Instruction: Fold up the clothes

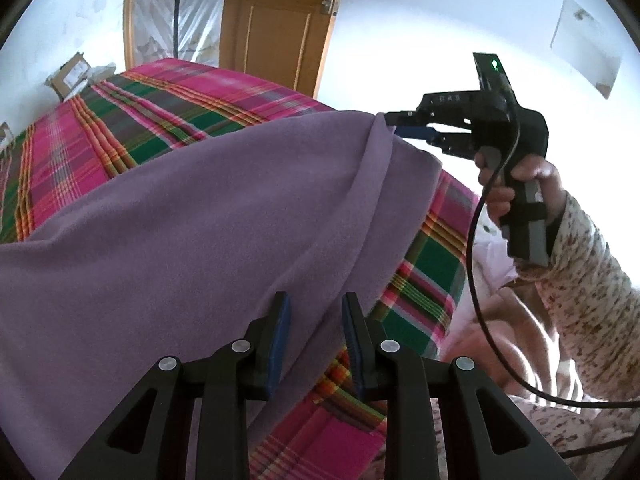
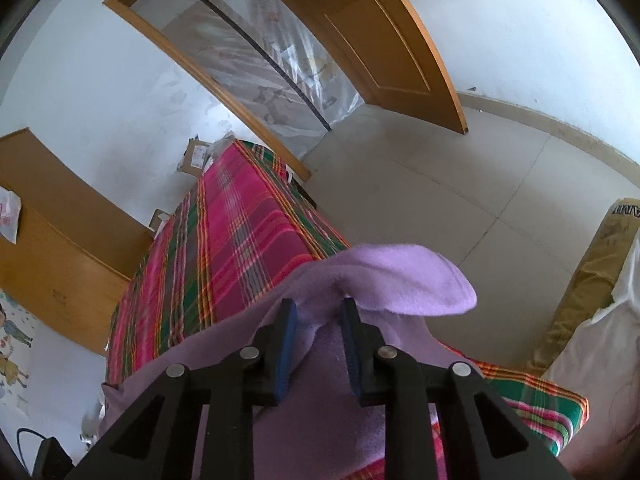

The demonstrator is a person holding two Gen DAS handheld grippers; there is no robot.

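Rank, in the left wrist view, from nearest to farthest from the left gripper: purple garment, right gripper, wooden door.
1. purple garment, right at the left gripper's fingertips.
2. right gripper, upper right, pinching the garment's corner.
3. wooden door, far behind the bed.

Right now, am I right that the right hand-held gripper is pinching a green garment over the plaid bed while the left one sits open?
Not quite: the garment is purple, not green, as the left wrist view shows. The rest holds: the right hand-held gripper pinches its edge over the plaid bed, and the left hand-held gripper sits open.
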